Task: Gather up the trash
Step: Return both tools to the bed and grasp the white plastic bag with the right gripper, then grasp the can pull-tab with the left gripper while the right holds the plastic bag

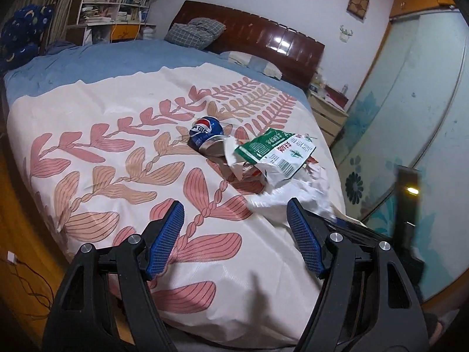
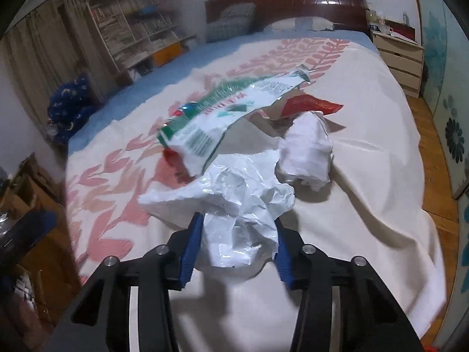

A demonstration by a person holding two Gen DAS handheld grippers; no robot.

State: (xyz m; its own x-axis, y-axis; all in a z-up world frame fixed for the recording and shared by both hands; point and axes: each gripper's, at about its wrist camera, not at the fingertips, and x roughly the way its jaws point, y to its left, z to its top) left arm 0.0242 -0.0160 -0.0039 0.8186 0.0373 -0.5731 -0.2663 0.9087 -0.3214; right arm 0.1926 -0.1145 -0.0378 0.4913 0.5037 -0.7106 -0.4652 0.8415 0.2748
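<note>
Trash lies on the bed's leaf-patterned cover. A crushed blue Pepsi can [image 1: 205,135] lies mid-bed, next to a green-and-white snack wrapper [image 1: 275,152] [image 2: 217,114]. A red wrapper [image 2: 310,105] lies under the green-and-white one. A crumpled paper ball [image 2: 307,149] lies to its right. My right gripper [image 2: 237,228] has its blue pads around a crumpled white plastic bag [image 2: 234,193], which fills the gap between them. My left gripper [image 1: 234,211] is open and empty above the near part of the cover, short of the trash.
The bed [image 1: 123,111] has a dark wooden headboard [image 1: 263,38] and pillows. A bookshelf [image 1: 117,3] stands at the far left, a nightstand [image 2: 401,58] at the far right, a sliding wardrobe door [image 1: 410,111] along the right side. Wooden floor [image 2: 431,135] surrounds the bed.
</note>
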